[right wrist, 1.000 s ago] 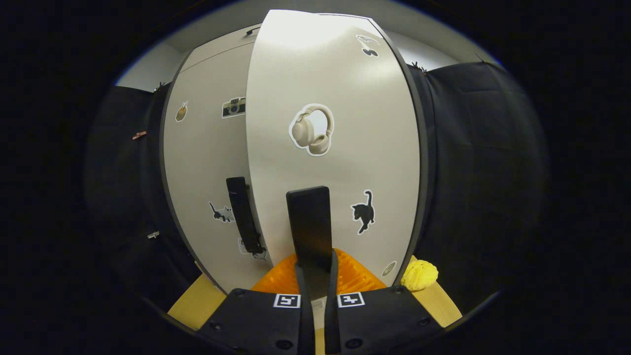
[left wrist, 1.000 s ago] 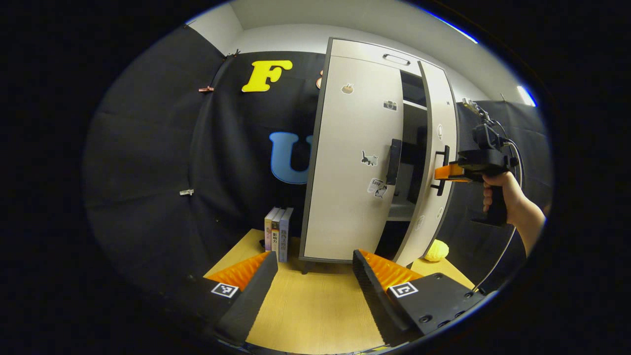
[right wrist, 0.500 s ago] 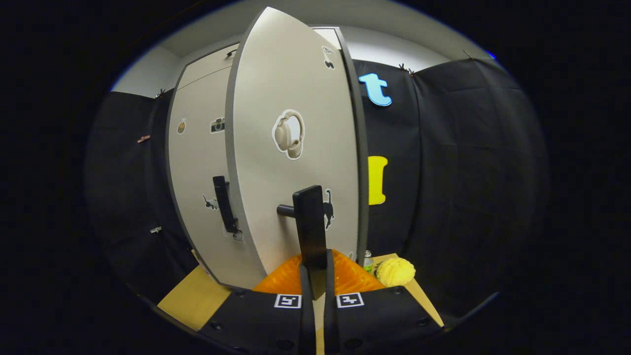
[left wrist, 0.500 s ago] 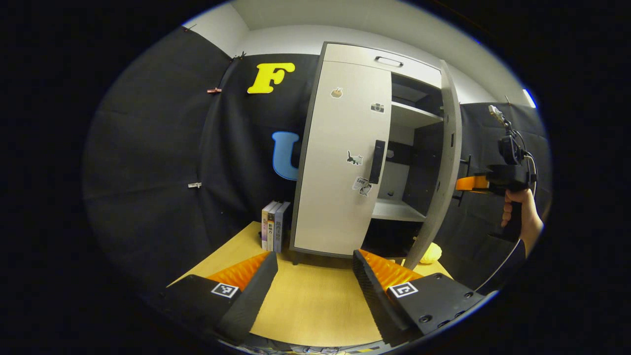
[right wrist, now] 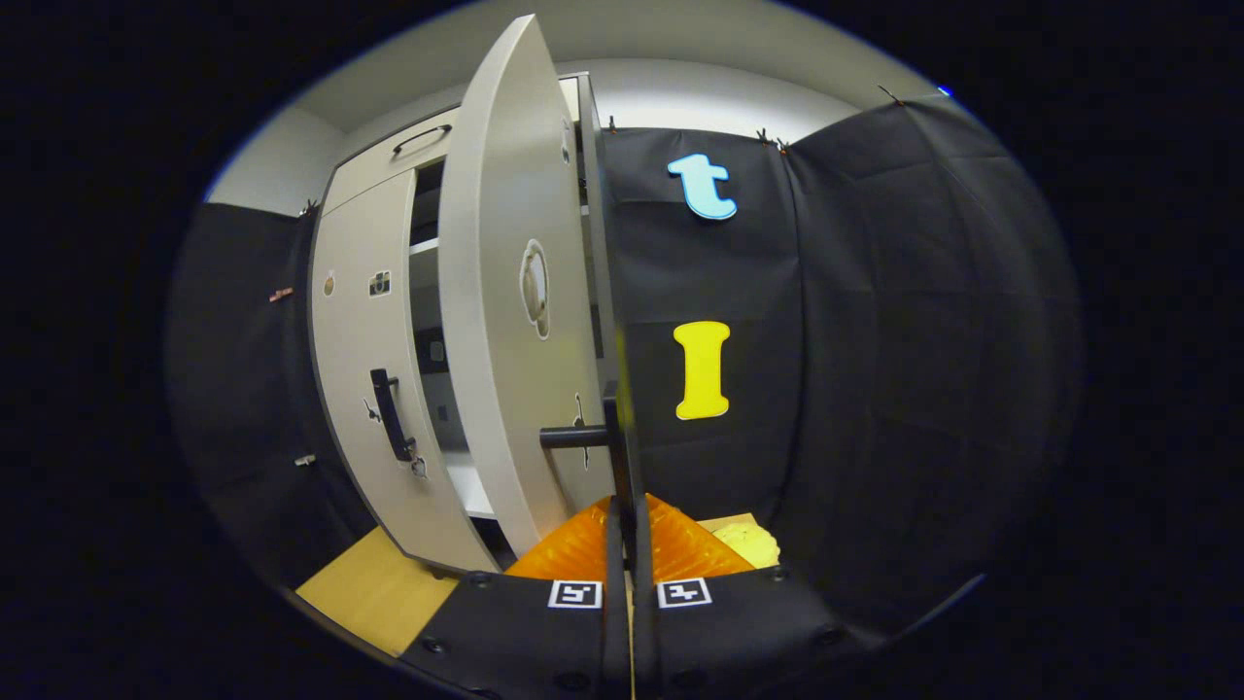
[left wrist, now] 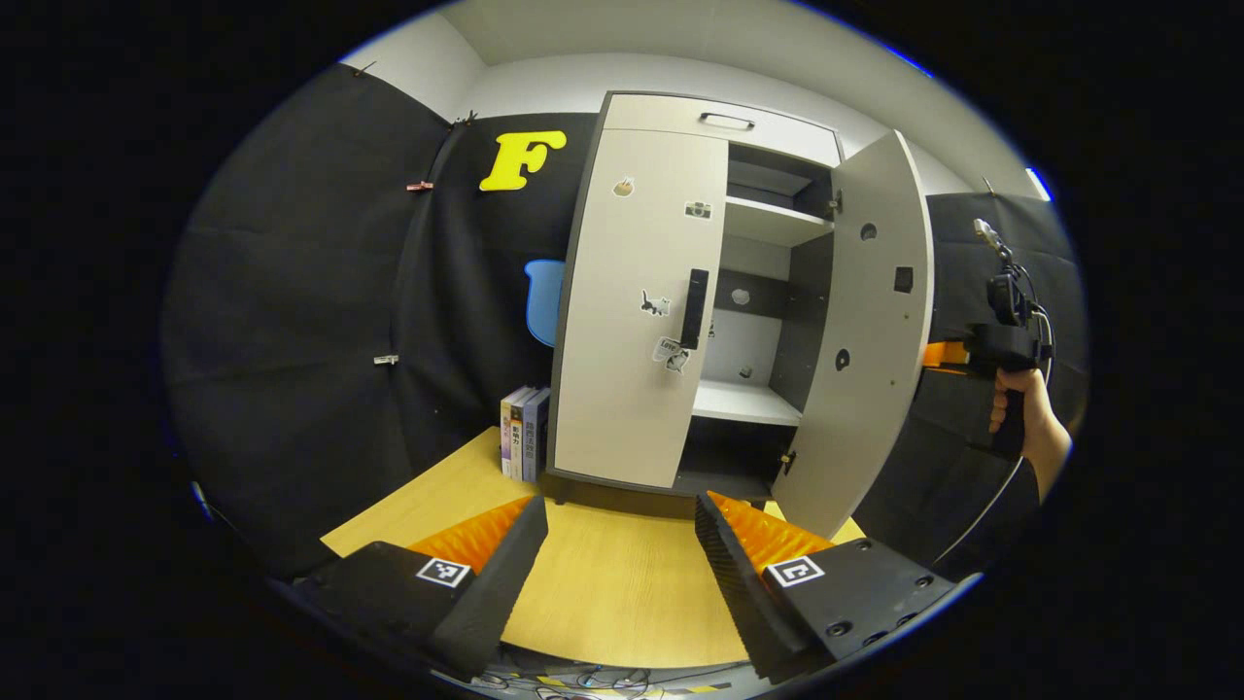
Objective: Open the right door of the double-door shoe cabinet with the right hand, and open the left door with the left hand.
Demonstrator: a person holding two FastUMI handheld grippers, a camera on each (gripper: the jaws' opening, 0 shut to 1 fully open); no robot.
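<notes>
My right gripper [right wrist: 630,530] has its fingers pinching the right door's handle [right wrist: 622,442]; that right door [left wrist: 855,350] stands wide open at 3 o'clock. Pulling further may strain the hinge. My left gripper [left wrist: 622,544], fingers spread, is well short of the closed left door [left wrist: 632,321].

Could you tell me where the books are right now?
In the left gripper view the books stand upright on the table, just left of the cabinet's closed left door, against the booth wall.
</notes>
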